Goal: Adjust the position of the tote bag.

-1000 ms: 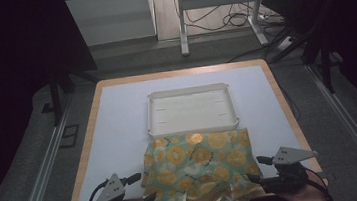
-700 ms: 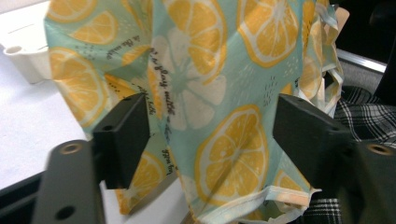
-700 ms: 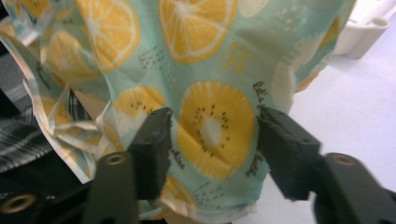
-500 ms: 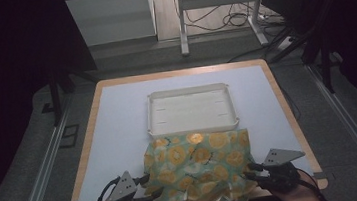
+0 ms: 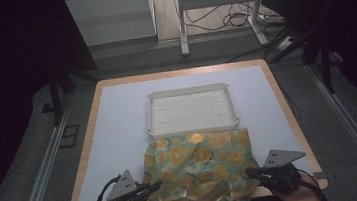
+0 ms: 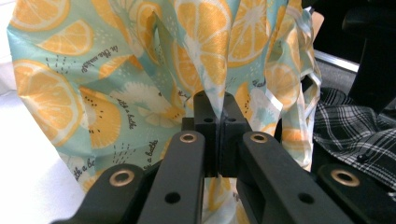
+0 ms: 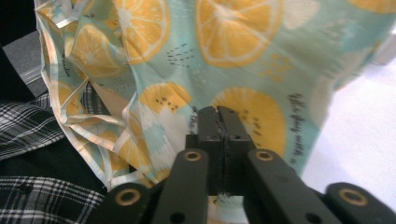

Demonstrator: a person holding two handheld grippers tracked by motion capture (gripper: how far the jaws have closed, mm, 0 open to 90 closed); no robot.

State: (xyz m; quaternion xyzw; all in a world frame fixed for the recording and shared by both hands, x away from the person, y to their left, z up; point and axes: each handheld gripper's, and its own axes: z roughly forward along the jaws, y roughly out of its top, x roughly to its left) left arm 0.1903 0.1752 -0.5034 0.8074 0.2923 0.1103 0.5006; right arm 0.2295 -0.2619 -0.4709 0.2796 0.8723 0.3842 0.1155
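Note:
A teal fabric bag point(image 5: 198, 161) printed with orange slices lies on the near half of the table, and its handles hang over the front edge. My left gripper point(image 5: 151, 187) is at the bag's near left edge. In the left gripper view the jaws are shut on a fold of the bag point(image 6: 140, 84), pinched at the left gripper point(image 6: 215, 100). My right gripper point(image 5: 252, 172) is at the near right edge. The right gripper point(image 7: 218, 113) is likewise shut on the bag point(image 7: 243, 51).
A shallow white tray point(image 5: 191, 110) stands just behind the bag at the table's middle. The white tabletop point(image 5: 119, 132) has a wooden rim. A checked garment point(image 6: 359, 135) shows below the table edge. Metal frame legs and cables stand beyond the far side.
Both grippers have moved inward and toward the near edge, onto the bag's two near sides. The bag's near edge has bunched slightly.

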